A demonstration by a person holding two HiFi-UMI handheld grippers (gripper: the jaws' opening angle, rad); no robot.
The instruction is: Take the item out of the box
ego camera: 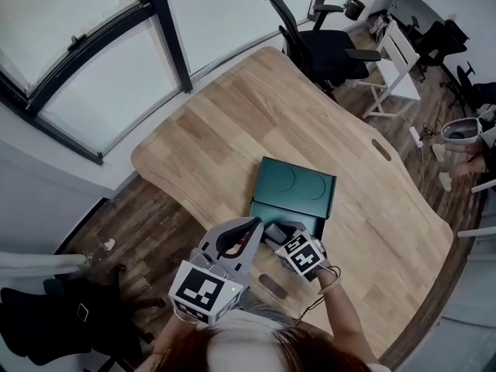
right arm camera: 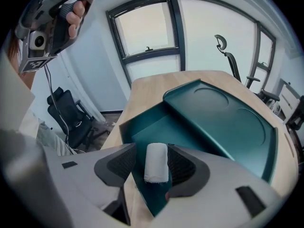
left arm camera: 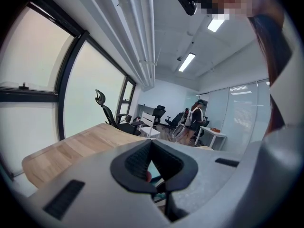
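- Progress: the task is at its start. The dark teal rectangular box point(right arm camera: 142, 127) on the light wooden table point(ego camera: 232, 130) is already open. Its lid point(right arm camera: 223, 118), stamped with 2 round shapes, is folded back away from the person.
- The item, a small white roll of cloth-like material point(right arm camera: 156, 163), lies inside the box tray near its front wall and is not yet lifted.
- The right gripper point(right arm camera: 153, 147) points down into the tray. Its jaws are spread wide on either side of the roll, and the pads do not press on it.
- The left gripper point(ego camera: 258, 222) hovers just beside the box with its jaw tips together, holding nothing.
- Left to do, I judge: close on the roll, raise it clear and set it outside.
- Contents: I see only the roll; the tray floor that shows is otherwise bare.
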